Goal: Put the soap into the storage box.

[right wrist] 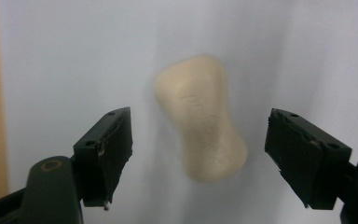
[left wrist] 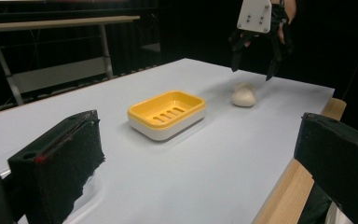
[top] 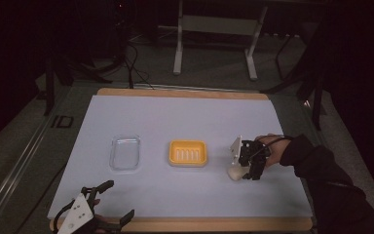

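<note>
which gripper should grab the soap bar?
Right. The right gripper hangs open directly above the soap bar, fingers either side. The left gripper sits at the table's near edge, far off.

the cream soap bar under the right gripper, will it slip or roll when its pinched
The soap bar looks smooth and rounded, so it may slip. Its narrow waist should seat the open right gripper; the jaws flank it. It lies flat, so rolling seems unlikely.

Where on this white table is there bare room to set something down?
The far strip of the white table beyond the clear lid and yellow soap dish is bare, as is the near strip between the left gripper and right gripper. It is crowded around the soap bar.
</note>
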